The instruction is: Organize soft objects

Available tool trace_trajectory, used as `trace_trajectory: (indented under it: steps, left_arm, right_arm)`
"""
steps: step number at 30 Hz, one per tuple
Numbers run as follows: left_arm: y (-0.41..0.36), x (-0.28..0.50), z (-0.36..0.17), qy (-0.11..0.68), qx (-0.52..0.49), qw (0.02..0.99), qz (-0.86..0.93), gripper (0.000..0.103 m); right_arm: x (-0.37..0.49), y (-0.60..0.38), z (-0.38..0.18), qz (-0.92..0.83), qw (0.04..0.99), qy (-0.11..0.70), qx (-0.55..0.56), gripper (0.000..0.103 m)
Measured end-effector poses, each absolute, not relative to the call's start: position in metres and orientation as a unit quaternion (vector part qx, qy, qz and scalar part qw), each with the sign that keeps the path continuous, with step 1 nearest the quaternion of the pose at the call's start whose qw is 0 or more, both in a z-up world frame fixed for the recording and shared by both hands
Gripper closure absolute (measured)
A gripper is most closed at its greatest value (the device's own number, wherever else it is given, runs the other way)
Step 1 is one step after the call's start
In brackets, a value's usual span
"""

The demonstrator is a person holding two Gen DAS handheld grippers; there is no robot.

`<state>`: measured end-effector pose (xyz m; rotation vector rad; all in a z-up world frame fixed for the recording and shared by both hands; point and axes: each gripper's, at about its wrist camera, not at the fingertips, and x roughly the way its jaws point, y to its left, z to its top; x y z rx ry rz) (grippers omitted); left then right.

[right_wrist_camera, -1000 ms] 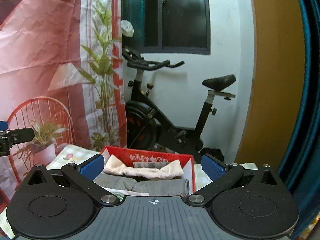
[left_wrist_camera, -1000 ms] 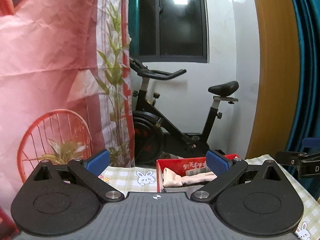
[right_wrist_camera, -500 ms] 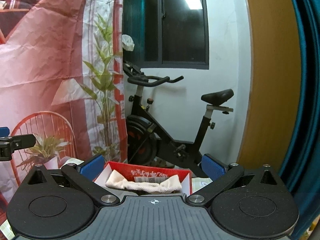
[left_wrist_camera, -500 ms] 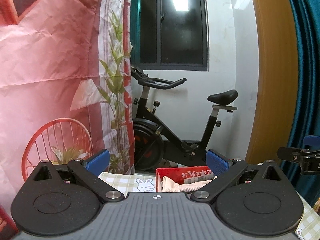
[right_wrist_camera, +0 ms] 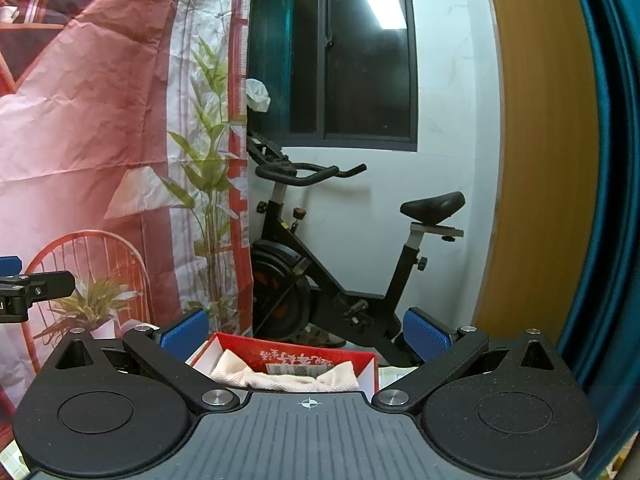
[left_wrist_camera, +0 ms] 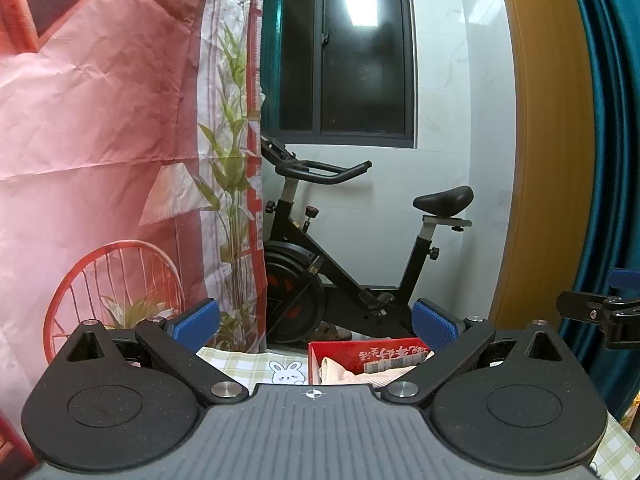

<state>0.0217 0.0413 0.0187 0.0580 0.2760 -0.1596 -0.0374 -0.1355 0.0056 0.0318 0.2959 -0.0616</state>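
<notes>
Cream cloth (right_wrist_camera: pixel 280 378) sits inside the red box (right_wrist_camera: pixel 304 356), bunched along the box's near side; we see it from both wrist views. In the left wrist view the same cloth (left_wrist_camera: pixel 352 376) shows low in the red box (left_wrist_camera: pixel 340 350), partly hidden behind our right finger arm. A printed label with a barcode is on the box's inner far wall. We can't tell what else is in the box, since the gripper body blocks the lower part.

Left gripper (left_wrist_camera: pixel 316 322): jaws spread wide, blue pads (left_wrist_camera: pixel 194 318) well apart, nothing between them. It's held above the table, aimed level at the room. Box is ahead and right of centre.

Right gripper (right_wrist_camera: pixel 306 330): also wide open, blue pads (right_wrist_camera: pixel 424 330) well apart, empty. Box sits ahead between the two fingers, lower in view than the pads.

Each gripper catches the other at the frame edge: right one at the right edge of the left view, left one at the left edge of the right view.

Checked tablecloth (left_wrist_camera: pixel 240 364) with a rabbit print covers the table, just left of the box. Behind: exercise bike (left_wrist_camera: pixel 340 264), dark window (left_wrist_camera: pixel 360 52), printed pink backdrop (left_wrist_camera: pixel 100 140) on the left, teal curtain (left_wrist_camera: pixel 612 120) on the right.
</notes>
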Motion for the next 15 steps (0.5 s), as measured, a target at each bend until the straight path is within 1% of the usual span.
trace_trajectory:
  steps: [15]
  left_arm:
    - [0.0464, 0.0234, 0.019, 0.143, 0.018, 0.986, -0.084, 0.0]
  right_arm:
    - [-0.0363, -0.1363, 0.0039, -0.036, 0.988, 0.151, 0.02, 0.0]
